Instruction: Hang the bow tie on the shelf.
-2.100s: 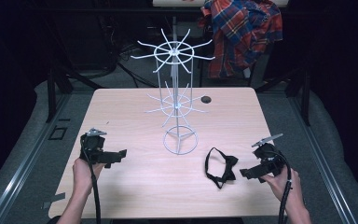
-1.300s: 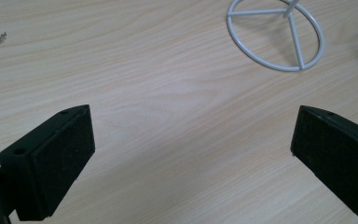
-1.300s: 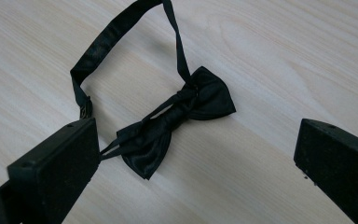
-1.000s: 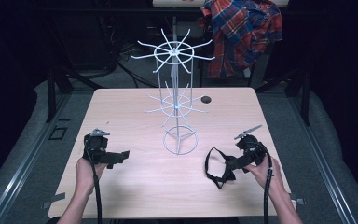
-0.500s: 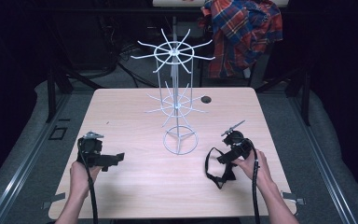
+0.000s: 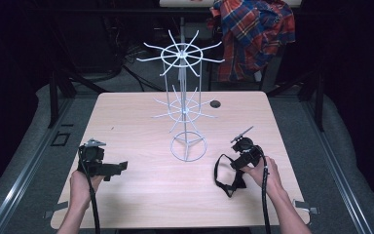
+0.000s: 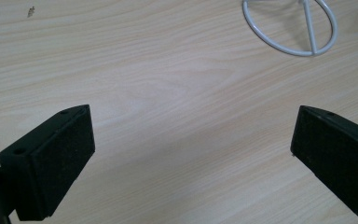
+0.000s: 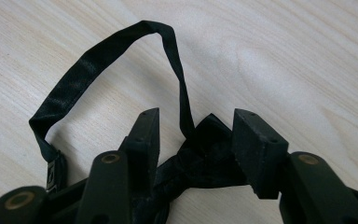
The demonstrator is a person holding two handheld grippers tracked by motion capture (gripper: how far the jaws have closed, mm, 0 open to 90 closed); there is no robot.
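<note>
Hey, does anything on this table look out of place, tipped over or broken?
Nothing stands out. The white wire rack stands upright mid-table, and the black bow tie lies flat between the right gripper fingers, its strap looped loosely. The left gripper is open over bare wood.

The right gripper (image 6: 237, 163) has moved left to the black bow tie (image 6: 225, 171), jaws now straddling it.

A white wire rack (image 6: 184, 105) stands upright near the middle of the light wooden tabletop (image 6: 126, 122). A small dark round thing (image 6: 215, 104) lies behind it. A plaid shirt (image 6: 253, 34) hangs beyond the far edge.
</note>
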